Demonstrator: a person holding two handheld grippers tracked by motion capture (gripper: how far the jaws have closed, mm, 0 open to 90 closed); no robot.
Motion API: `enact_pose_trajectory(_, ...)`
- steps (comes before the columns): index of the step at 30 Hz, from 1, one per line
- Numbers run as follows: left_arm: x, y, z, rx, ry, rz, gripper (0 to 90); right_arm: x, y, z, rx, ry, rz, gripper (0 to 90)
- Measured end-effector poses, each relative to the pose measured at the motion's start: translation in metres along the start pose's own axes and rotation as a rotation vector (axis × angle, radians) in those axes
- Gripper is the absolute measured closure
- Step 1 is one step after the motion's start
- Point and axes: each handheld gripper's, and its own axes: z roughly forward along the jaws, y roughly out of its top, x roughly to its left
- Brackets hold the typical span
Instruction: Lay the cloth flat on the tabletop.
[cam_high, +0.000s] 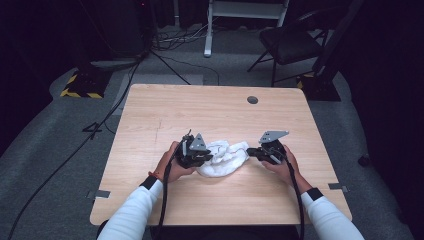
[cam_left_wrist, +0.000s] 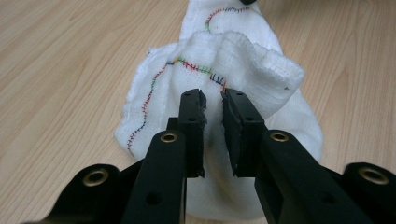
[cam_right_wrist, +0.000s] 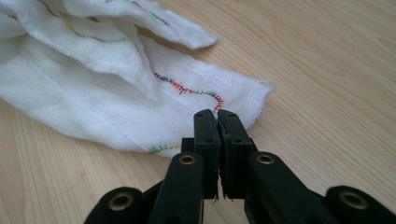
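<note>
A white gauze cloth (cam_high: 224, 157) with multicoloured hem stitching lies crumpled at the middle of the wooden table (cam_high: 165, 107). My left gripper (cam_high: 204, 158) is at the cloth's left end. In the left gripper view, my left gripper (cam_left_wrist: 214, 95) has its jaws close together with cloth (cam_left_wrist: 233, 56) filling the narrow gap, and a fold stands up just past the tips. My right gripper (cam_high: 251, 152) is at the cloth's right end. In the right gripper view, my right gripper (cam_right_wrist: 217, 113) is shut on the stitched hem of the cloth (cam_right_wrist: 70, 93).
A round cable hole (cam_high: 252, 100) sits near the table's far edge. A black chair (cam_high: 290, 42) and a white frame (cam_high: 245, 15) stand on the floor beyond the table. Cables (cam_high: 75, 150) trail across the floor at the left.
</note>
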Motion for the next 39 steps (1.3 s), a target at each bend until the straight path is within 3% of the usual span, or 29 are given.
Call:
enact_pose_trajectory(6, 0.005, -0.006, -0.007, 0.011, 0.018, -0.009, 78.6, -0.005, -0.004, -0.007, 0.009, -0.03, 0.007, 87.6)
enact_pose_trajectory(10, 0.009, -0.009, -0.011, 0.005, 0.041, -0.032, 78.9, -0.013, -0.007, -0.015, 0.004, -0.073, 0.025, 87.7)
enact_pose_trajectory(16, 0.011, -0.011, -0.014, 0.002, 0.046, -0.035, 80.5, -0.024, -0.012, -0.025, 0.01, -0.146, 0.053, 87.7)
enact_pose_trajectory(20, 0.012, -0.013, -0.015, 0.002, 0.045, -0.043, 88.1, -0.033, -0.017, -0.03, 0.027, -0.2, 0.071, 87.7)
enact_pose_trajectory(25, 0.013, -0.015, -0.015, 0.013, 0.04, -0.043, 87.5, -0.045, -0.023, -0.038, 0.018, -0.23, 0.115, 87.6)
enact_pose_trajectory(27, 0.014, -0.015, -0.013, 0.016, 0.057, -0.056, 82.2, -0.049, -0.025, -0.041, 0.018, -0.25, 0.125, 87.6)
enact_pose_trajectory(29, 0.017, -0.017, -0.009, 0.031, 0.095, -0.086, 71.4, -0.053, -0.026, -0.043, 0.017, -0.268, 0.14, 87.4)
enact_pose_trajectory(33, 0.025, -0.02, 0.0, 0.052, 0.158, -0.131, 56.4, -0.056, -0.028, -0.042, 0.019, -0.273, 0.149, 83.9)
enact_pose_trajectory(36, 0.033, -0.021, 0.008, 0.068, 0.175, -0.149, 48.3, -0.055, -0.026, -0.044, 0.007, -0.286, 0.142, 80.9)
enact_pose_trajectory(39, 0.042, -0.021, 0.015, 0.08, 0.167, -0.204, 39.8, -0.055, -0.024, -0.048, -0.017, -0.29, 0.142, 79.0)
